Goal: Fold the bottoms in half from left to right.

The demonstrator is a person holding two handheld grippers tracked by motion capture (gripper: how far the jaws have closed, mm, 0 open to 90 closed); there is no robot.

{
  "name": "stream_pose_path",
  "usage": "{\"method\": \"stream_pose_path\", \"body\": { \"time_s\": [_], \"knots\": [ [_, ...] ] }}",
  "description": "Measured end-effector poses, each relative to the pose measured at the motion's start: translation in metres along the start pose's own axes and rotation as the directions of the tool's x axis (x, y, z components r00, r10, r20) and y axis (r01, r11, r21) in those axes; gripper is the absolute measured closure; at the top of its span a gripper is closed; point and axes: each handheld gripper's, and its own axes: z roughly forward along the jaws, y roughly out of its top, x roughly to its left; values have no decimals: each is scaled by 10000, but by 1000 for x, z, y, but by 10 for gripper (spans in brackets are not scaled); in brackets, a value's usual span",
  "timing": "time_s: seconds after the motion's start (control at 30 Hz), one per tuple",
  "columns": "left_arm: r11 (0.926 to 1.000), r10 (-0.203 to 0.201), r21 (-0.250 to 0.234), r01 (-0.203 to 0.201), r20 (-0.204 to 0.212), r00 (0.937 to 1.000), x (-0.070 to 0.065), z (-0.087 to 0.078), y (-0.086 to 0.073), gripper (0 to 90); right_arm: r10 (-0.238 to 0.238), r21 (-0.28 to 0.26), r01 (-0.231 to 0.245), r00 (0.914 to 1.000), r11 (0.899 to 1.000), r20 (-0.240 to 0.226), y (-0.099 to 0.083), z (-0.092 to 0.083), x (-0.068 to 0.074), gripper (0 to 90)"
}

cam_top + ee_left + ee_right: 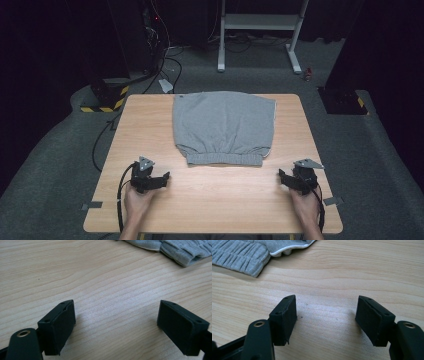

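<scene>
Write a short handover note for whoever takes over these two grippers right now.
Left gripper: open, empty, low over the wooden table near its front left.
Right gripper: open, empty, near the front right.
Grey garment: lies flat at the middle of the table's far half, elastic waistband toward the person, between the two grippers and apart from both.
Done: nothing visible; the garment looks untouched.
Left: probably to take the waistband corners and fold or move the garment.

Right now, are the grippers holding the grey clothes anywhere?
No. The left gripper and right gripper are both open over bare table, apart from the grey garment.
</scene>
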Motion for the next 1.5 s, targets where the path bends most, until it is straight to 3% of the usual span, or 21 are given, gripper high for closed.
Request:
{"method": "stream_pose_path", "body": {
  "time_s": [0.33, 0.4, 0.43, 0.53, 0.8, 1.03, 1.3, 1.37, 1.5],
  "knots": [
    [9999, -136, -35, 135, -158, 9998, -1, 0, 0, 181, 102, 3, -102, 9999, 9999, 61, 0, 0, 1, 337],
    [9999, -155, -36, 154, -195, 9997, -1, 0, 1, 192, 118, 4, -118, 9999, 9999, 122, 0, -1, 0, 379],
    [9990, -426, -110, 426, -71, 9991, -1, 0, 1, 190, 172, -18, -172, 9998, 9999, 114, 0, -1, -1, 389],
    [9990, -410, -175, 412, 80, 9991, -3, -1, 2, 201, 290, -30, -290, 9996, 9996, 6, 0, -2, -1, 408],
    [9996, 85, -278, -77, 299, 9995, -18, 3, 18, 219, 351, -280, -362, 9985, 9990, -410, 1, -3, 4, 456],
    [9997, 142, -186, -131, 615, 9980, -29, 9, 29, 224, 440, -491, -478, 9961, 9976, -765, 3, -4, 8, 464],
    [9988, 335, -393, -292, 1151, 9928, -47, 19, 46, 265, 181, -586, -249, 9934, 9980, -1135, 12, -1, 19, 481],
    [9982, 164, -601, -87, 1278, 9917, -49, 21, 48, 300, 50, -631, -128, 9925, 9979, -1218, 15, 0, 23, 490],
    [9986, 203, -507, -135, 1351, 9906, -52, 24, 52, 325, -99, -786, -10, 9902, 9969, -1390, 18, 2, 30, 517]
  ]
}}
